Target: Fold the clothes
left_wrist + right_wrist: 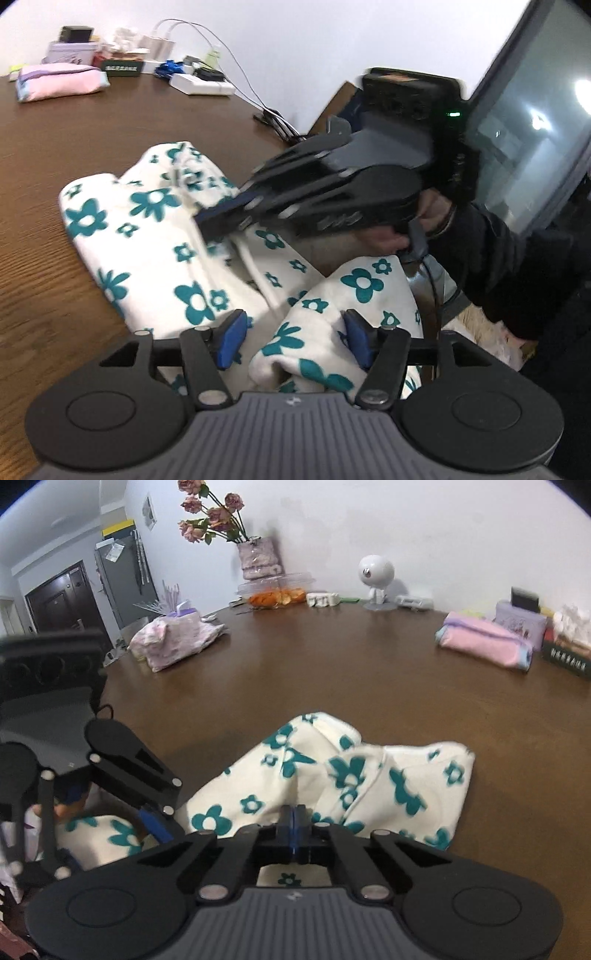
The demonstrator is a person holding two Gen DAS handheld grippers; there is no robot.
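A white fleece garment with teal flowers (147, 240) lies crumpled on the brown wooden table (55, 147). My left gripper (294, 341) is open at the near end, and a raised fold of the cloth sits between its blue pads without being pressed. The right gripper (207, 227), held by a hand in a dark sleeve, reaches in from the right with its tips down in the middle of the garment. In the right wrist view that gripper (294, 818) is shut, its pads together on a crease of the garment (406, 775). The left gripper (110, 808) shows at the left.
A pink pouch (484, 646), boxes and cables (207, 81) line the far edge of the table (295, 664). A vase of dried flowers (258, 557), a small white figure (376, 579) and a crumpled plastic bag (173, 638) stand along the wall. A dark screen (535, 129) rises at the right.
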